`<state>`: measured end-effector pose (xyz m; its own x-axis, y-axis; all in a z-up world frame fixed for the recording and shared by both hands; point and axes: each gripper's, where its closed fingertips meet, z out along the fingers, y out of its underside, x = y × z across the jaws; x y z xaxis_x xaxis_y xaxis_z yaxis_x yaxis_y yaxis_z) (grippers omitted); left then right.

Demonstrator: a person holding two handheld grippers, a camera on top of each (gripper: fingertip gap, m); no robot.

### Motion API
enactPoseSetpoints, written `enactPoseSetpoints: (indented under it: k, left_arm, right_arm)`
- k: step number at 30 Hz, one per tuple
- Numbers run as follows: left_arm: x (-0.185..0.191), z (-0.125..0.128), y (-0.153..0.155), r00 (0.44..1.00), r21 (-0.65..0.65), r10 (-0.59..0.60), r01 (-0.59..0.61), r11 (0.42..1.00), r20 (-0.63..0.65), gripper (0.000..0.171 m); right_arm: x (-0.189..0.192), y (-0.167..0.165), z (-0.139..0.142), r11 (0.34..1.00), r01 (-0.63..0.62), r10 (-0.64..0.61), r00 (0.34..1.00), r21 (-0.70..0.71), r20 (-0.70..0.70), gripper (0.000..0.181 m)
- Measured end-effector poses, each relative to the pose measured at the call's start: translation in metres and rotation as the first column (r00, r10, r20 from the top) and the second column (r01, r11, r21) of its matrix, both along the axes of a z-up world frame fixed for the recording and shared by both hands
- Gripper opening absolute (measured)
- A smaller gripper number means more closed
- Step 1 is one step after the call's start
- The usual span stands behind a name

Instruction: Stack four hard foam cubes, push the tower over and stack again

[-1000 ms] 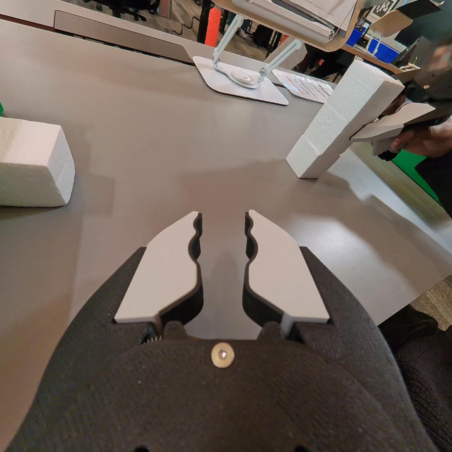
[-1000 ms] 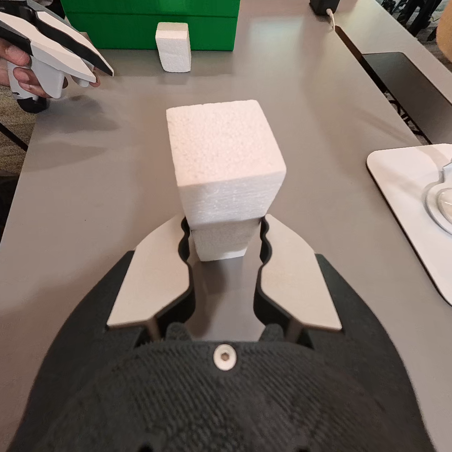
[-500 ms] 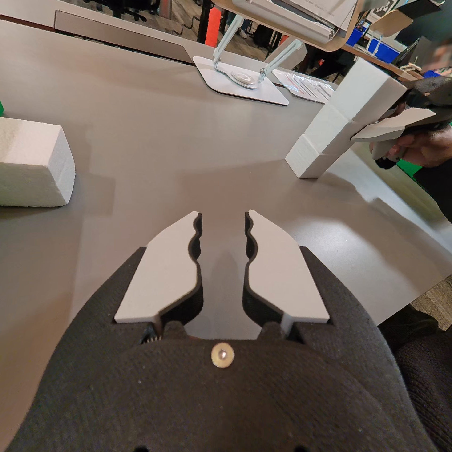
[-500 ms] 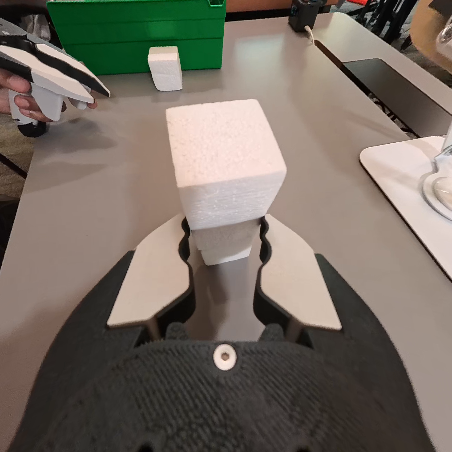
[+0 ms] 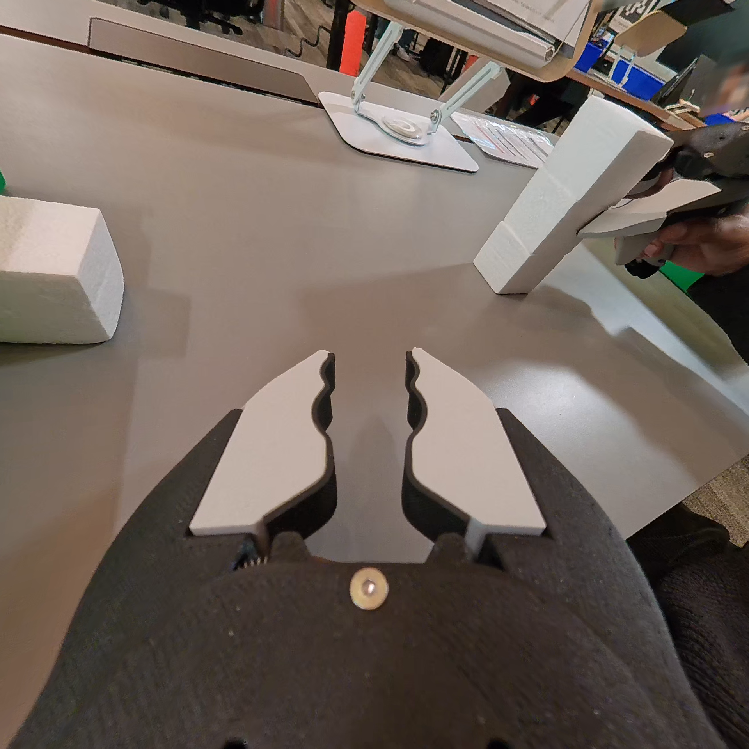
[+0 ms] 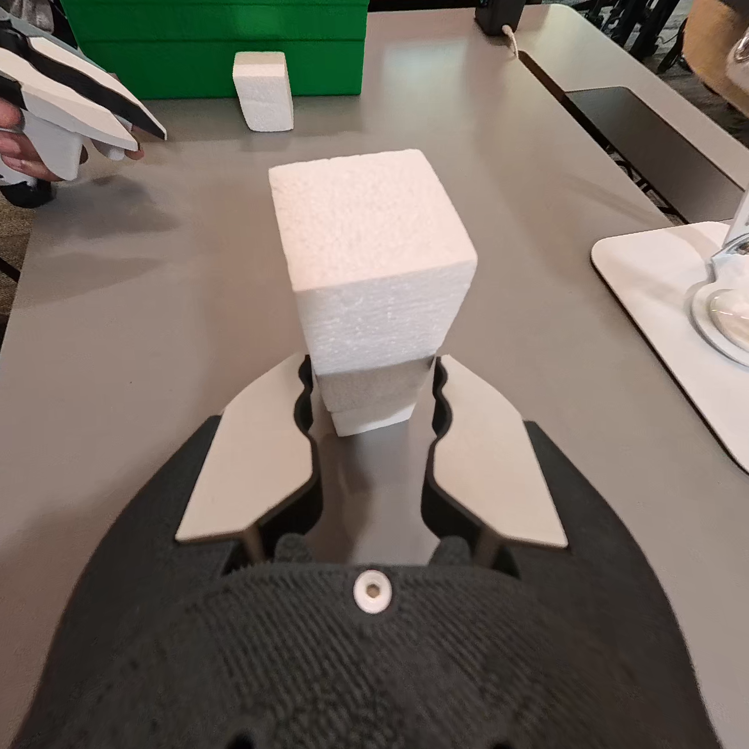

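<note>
A tall stack of three white foam blocks [image 6: 373,251] stands on the grey table [image 6: 162,324]. My right gripper [image 6: 373,360] is shut on the stack, its fingertips pressing both sides of the middle block. The left wrist view shows the stack [image 5: 567,194] at the right with the right gripper [image 5: 587,229] at its side. My left gripper [image 5: 371,356] is open and empty, low over the bare table. A single foam block [image 5: 52,275] lies to its left. In the right wrist view the left gripper [image 6: 150,133] hovers at the far left.
A green box [image 6: 215,44] stands at the far end with the single foam block [image 6: 263,95] in front of it. A white laptop stand base [image 6: 668,304] sits at the right. A dark panel [image 6: 656,142] is set in the table. The table edge [image 5: 668,498] runs close on my left gripper's right. One gripper's finger ends stand about 25 centimetres off the other's.
The right wrist view has tilted, bringing the green box and the far block lower and closer in frame. The stack stays between the right fingers. My left gripper has not moved.
</note>
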<state>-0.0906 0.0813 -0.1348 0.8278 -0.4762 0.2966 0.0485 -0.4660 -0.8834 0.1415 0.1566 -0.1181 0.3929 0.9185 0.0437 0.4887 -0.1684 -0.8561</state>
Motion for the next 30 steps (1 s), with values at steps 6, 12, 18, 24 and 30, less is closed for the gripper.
enactPoseSetpoints:
  k: [6, 12, 18, 24, 30]
  left_arm:
    - [-0.0001, -0.0002, 0.0, 1.0, -0.002, 0.0, 0.0, 1.0, 0.002, 0.034]
    - [0.0, -0.0005, 0.0, 1.0, -0.004, -0.001, 0.001, 1.0, 0.002, 0.034]
    - [0.0, -0.0007, 0.0001, 1.0, -0.007, -0.001, 0.001, 1.0, 0.004, 0.034]
    - [0.0001, -0.001, 0.0, 1.0, -0.008, -0.001, 0.001, 1.0, 0.003, 0.034]
    - [0.0001, -0.001, -0.0001, 1.0, -0.008, -0.002, 0.002, 1.0, 0.003, 0.034]
  right_arm:
    - [-0.0018, 0.0, -0.004, 1.0, -0.008, 0.008, 1.0, -0.008, 0.01, 0.06]
    - [-0.0033, -0.0011, -0.0034, 1.0, -0.023, 0.023, 1.0, -0.001, 0.003, 0.057]
    - [-0.0032, 0.0002, 0.0009, 1.0, -0.028, 0.028, 0.999, 0.002, -0.02, 0.057]
    - [-0.0047, -0.0004, 0.0001, 0.999, -0.038, 0.038, 0.999, -0.003, -0.019, 0.057]
    - [-0.0065, -0.0013, -0.0021, 0.999, -0.043, 0.043, 0.999, -0.001, -0.008, 0.057]
